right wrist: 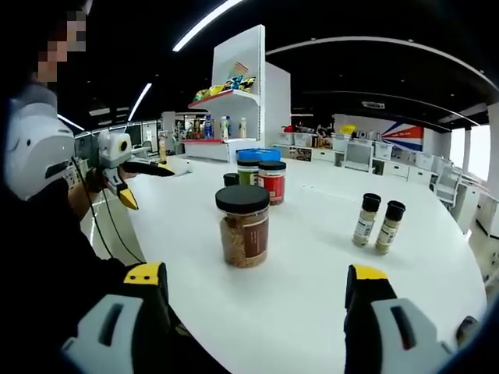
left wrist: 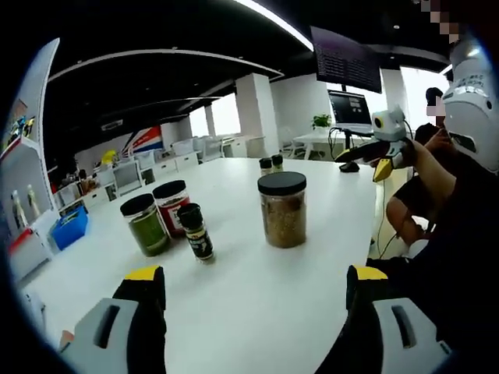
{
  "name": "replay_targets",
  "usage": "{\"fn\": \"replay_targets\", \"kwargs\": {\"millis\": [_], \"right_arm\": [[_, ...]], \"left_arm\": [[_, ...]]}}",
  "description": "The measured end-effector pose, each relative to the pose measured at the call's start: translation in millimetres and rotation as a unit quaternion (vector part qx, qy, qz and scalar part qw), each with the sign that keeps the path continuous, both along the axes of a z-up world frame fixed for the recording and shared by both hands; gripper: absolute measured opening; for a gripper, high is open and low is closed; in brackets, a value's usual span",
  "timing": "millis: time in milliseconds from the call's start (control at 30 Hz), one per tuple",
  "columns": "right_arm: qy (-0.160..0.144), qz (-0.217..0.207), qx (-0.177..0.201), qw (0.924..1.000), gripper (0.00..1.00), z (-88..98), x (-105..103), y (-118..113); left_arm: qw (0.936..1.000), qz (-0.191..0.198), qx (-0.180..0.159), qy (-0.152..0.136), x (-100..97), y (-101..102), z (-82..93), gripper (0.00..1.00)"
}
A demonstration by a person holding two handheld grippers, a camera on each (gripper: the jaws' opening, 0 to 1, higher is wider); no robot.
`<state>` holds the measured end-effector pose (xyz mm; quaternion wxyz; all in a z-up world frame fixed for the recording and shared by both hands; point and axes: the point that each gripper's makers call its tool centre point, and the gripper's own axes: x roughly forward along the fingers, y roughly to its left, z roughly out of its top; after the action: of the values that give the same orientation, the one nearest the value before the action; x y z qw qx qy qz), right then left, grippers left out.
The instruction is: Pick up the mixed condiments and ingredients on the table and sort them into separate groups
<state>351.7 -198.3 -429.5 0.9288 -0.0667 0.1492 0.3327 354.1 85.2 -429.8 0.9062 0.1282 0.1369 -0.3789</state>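
The big brown-filled jar [left wrist: 282, 209] stands upright, black lid on top, alone in the middle of the white table [left wrist: 257, 304], ahead of both your grippers. From your left gripper [left wrist: 253, 312] it sits slightly to the right of centre; from your right gripper [right wrist: 256, 312] it sits just left of centre and looks nearer, so that hand probably has the shorter reach. Both sets of jaws are spread wide apart and hold nothing. The green jar [left wrist: 145, 224], the red jar [left wrist: 171, 205] and a small dark bottle [left wrist: 196, 231] cluster close together beyond it, while two small spice bottles [right wrist: 377, 223] stand well apart near the far edge. Bare tabletop surrounds the big jar, leaving room to approach.
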Motion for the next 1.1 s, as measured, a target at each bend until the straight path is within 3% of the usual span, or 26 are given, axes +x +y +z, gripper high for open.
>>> {"fn": "replay_targets", "kwargs": {"millis": [400,567,800,967,1100], "right_arm": [[-0.004,0.004,-0.001,1.0000,0.92,5.5,2,3],[-0.036,0.016,-0.004,0.9992,0.94,34.5,19,15],[-0.105,0.085,-0.006,0.9908,0.95,105.8,62,70],[-0.113,0.128,0.006,0.9853,0.95,132.8,87,112],[-0.103,0.148,0.008,0.9836,0.97,136.8,105,145]], "left_arm": [[1.0000,0.002,0.003,-0.001,-0.5,2,2.9,0.95],[0.9999,0.007,0.008,-0.008,-1.5,5,6.7,0.95],[0.9998,0.019,0.001,-0.011,-5.6,12,10.6,0.95],[0.9997,0.024,0.000,-0.010,-11.8,17,9.6,0.95],[0.9993,0.032,-0.001,-0.020,-12.1,21,11.3,0.93]]}}
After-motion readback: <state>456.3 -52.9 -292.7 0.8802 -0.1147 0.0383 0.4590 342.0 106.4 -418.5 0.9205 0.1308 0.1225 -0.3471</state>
